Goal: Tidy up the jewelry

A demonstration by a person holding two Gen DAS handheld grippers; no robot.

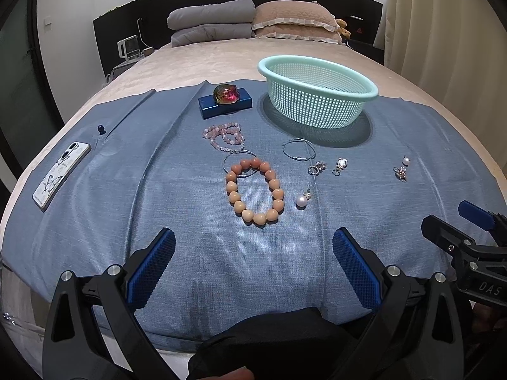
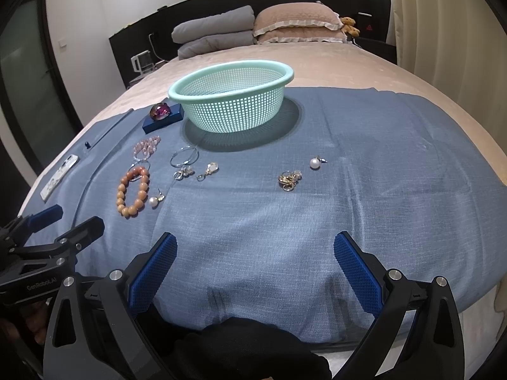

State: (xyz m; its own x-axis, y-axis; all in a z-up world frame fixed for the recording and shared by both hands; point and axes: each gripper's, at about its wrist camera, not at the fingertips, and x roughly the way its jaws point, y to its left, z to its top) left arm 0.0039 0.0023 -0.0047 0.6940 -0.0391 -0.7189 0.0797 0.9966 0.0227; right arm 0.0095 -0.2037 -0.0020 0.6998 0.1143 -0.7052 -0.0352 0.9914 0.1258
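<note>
Our left gripper (image 1: 253, 266) and right gripper (image 2: 255, 267) nearest, both gaping, empty, over blue cloth (image 1: 190, 221). Orange bracelet (image 1: 254, 191) ahead on cloth, pearl earring (image 1: 301, 201) beside; pink beads (image 1: 223, 134), hoops (image 1: 298, 149) behind; basket (image 1: 317, 95) beyond.

We see a mint-green perforated plastic basket (image 1: 317, 95) on a blue woven cloth (image 1: 190, 221), a round orange bead bracelet (image 1: 255, 190), a pale-pink bead strand (image 1: 223, 134), a white butterfly-print phone (image 1: 61, 174) at nine o'clock, and tools with blue dimpled pads (image 1: 151, 267).
</note>
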